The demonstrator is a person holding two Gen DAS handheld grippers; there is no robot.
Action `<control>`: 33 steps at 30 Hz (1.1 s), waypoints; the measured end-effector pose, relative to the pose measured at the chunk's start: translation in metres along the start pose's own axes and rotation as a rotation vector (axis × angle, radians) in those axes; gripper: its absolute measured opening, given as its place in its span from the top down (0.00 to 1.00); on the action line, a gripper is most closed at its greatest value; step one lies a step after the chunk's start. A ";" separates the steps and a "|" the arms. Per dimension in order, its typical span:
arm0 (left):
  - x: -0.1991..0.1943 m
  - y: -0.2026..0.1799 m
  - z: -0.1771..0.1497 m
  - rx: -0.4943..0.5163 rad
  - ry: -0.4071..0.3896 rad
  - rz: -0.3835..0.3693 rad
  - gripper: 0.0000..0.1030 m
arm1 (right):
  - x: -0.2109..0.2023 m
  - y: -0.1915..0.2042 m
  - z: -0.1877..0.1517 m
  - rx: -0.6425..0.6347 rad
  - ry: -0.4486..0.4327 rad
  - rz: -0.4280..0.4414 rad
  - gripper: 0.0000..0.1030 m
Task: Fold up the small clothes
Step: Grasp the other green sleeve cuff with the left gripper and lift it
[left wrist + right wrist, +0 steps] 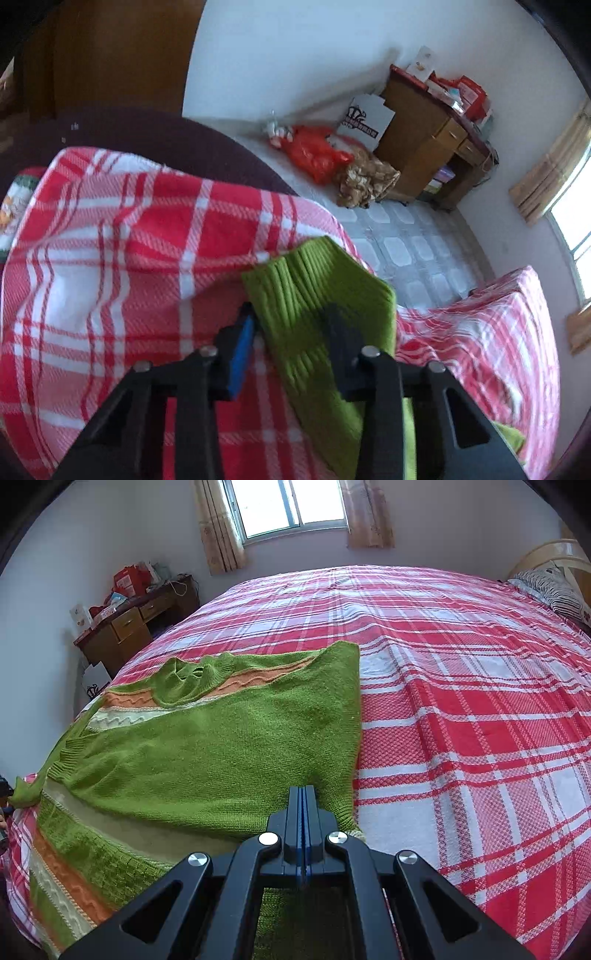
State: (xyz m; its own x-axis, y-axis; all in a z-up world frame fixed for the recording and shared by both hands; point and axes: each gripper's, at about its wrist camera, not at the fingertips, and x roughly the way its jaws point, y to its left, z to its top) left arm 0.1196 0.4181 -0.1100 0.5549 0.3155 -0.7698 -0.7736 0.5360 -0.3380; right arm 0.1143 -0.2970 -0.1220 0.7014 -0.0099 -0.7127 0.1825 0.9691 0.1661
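A green knit sweater [221,746] with orange and cream stripes lies spread on the red plaid bed [461,701], its right side folded in to a straight edge. My right gripper [303,790] is shut, its tips resting on the sweater near the lower right hem; no fabric shows between its pads. In the left wrist view a ribbed green sleeve [317,288] lies at the bed's edge. My left gripper [290,312] straddles it with the jaws partly apart. The blue pad [242,347] sits at the sleeve's left edge and the other finger lies over the cloth.
The bed's edge drops to a tiled floor [406,236]. A red bag [317,155] and a crumpled brown cloth lie on that floor. A wooden desk [129,624] piled with boxes stands by the wall. A curtained window [284,506] is behind the bed, and a pillow [554,587] lies at the right.
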 end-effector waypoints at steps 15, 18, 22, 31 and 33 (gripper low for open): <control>-0.101 -0.093 -0.025 0.330 -0.241 -0.250 0.94 | 0.000 0.000 0.000 -0.001 -0.005 -0.001 1.00; -0.145 -0.143 -0.068 0.505 -0.293 -0.377 0.94 | 0.000 0.001 0.000 -0.002 -0.005 -0.003 1.00; -0.186 -0.201 -0.149 0.726 -0.291 -0.539 0.94 | 0.000 0.001 0.000 -0.004 -0.006 -0.005 1.00; -0.183 -0.251 -0.284 0.991 -0.121 -0.612 0.94 | -0.001 -0.001 0.000 0.010 -0.010 0.012 1.00; -0.174 -0.254 -0.297 1.017 -0.070 -0.576 0.91 | -0.001 -0.002 0.000 0.013 -0.010 0.016 1.00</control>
State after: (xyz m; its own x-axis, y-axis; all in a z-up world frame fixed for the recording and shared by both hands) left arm 0.1287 -0.0060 -0.0512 0.7839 -0.1525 -0.6018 0.1807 0.9834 -0.0137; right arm 0.1132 -0.2991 -0.1223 0.7112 0.0035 -0.7029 0.1799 0.9658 0.1868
